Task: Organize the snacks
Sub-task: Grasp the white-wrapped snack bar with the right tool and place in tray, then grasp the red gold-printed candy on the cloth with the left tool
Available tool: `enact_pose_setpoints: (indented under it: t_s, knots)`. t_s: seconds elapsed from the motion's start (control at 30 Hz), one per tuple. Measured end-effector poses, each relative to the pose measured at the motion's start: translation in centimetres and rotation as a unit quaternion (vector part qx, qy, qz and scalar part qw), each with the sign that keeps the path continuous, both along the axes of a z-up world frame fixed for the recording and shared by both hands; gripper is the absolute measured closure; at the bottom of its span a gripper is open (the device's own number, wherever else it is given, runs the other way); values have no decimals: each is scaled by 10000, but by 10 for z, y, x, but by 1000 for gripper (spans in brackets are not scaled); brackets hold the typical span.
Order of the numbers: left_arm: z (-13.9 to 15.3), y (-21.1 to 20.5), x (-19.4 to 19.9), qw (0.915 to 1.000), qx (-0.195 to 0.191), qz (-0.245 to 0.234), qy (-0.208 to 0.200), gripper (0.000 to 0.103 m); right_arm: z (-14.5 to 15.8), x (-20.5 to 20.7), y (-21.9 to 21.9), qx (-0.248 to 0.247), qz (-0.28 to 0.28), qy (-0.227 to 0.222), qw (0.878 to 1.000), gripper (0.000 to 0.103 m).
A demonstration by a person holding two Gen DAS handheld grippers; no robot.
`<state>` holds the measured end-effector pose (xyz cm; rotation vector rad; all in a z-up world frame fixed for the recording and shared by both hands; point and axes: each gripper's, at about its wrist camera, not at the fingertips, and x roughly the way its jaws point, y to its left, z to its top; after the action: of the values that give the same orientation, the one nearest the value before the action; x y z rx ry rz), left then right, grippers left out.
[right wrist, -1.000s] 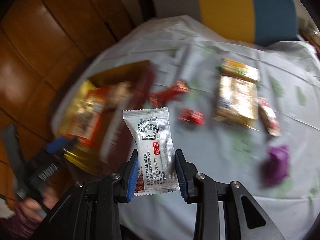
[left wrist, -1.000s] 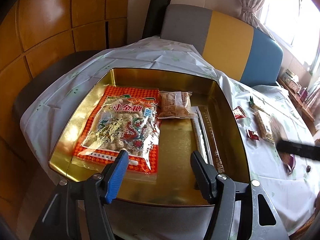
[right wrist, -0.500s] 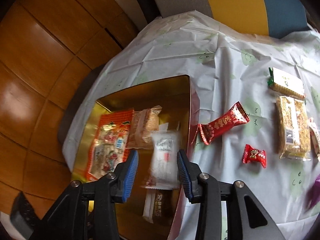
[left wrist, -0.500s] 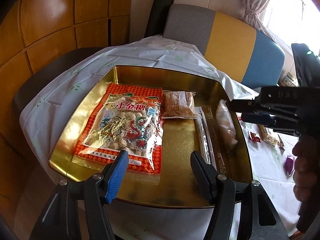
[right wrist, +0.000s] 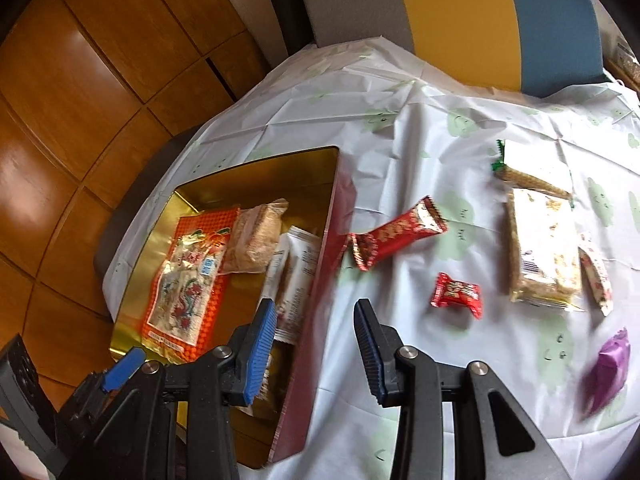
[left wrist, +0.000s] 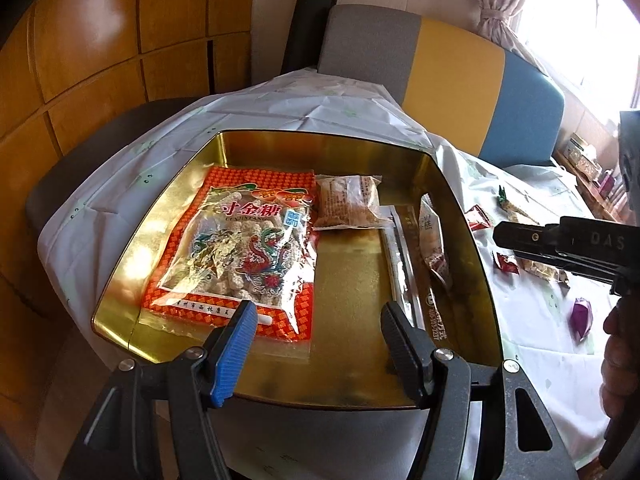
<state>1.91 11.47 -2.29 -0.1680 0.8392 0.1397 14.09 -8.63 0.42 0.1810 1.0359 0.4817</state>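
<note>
1. Inside the gold tin [left wrist: 240, 148], a shallow metal box with rounded corners and mirror-bright walls, lie a flat orange-red candy bag [left wrist: 244, 248] with a clear window, a small clear pack of brown crumbly snack [left wrist: 348, 204], a long narrow sachet [left wrist: 400, 256], and a white crinkled packet [right wrist: 294, 280] leaning on the right wall.
2. The left hand-held gripper [left wrist: 316, 344] hangs over the tin's near edge, jaws wide apart and empty; its blue ribbed pad [left wrist: 236, 356] shows.
3. The right hand-held gripper [right wrist: 316, 352] has just been opening; nothing is between its jaws, which straddle the tin's red outer wall.
4. On the tabletop [right wrist: 400, 148], under a thin creased white plastic cloth with pale green prints, lie a long red foil wrapper [right wrist: 396, 236], a small red twist candy [right wrist: 456, 294], two clear-wrapped grain bars [right wrist: 540, 248], and a blurred purple sweet [right wrist: 608, 372].
5. Glossy wooden panels [left wrist: 100, 52] stand behind; a grey, yellow and blue seat back [left wrist: 452, 76] borders the far side, with a curtained window [left wrist: 568, 20].
</note>
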Motion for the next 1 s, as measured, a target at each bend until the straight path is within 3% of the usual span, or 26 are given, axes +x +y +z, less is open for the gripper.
enact_pose_setpoints:
  t_s: [0.2,0.57,0.9,1.0]
  knots:
    - [2,-4,-1,10000,36,-65,-11,38,3,-6,-16,-54,-71,-88,9999,62]
    - [2,-13,0,9998,100,-185,34,38,9,-17,-65,-838,-149,-474,9952,61]
    - [6,-23,1,9993,172,-317,57,38,12,-19,-138,-1714,-489,-712,9814,61]
    - [7,-28,2,9991,187,-383,27,38,12,-16,-164,-2204,-626,-891,9693,61]
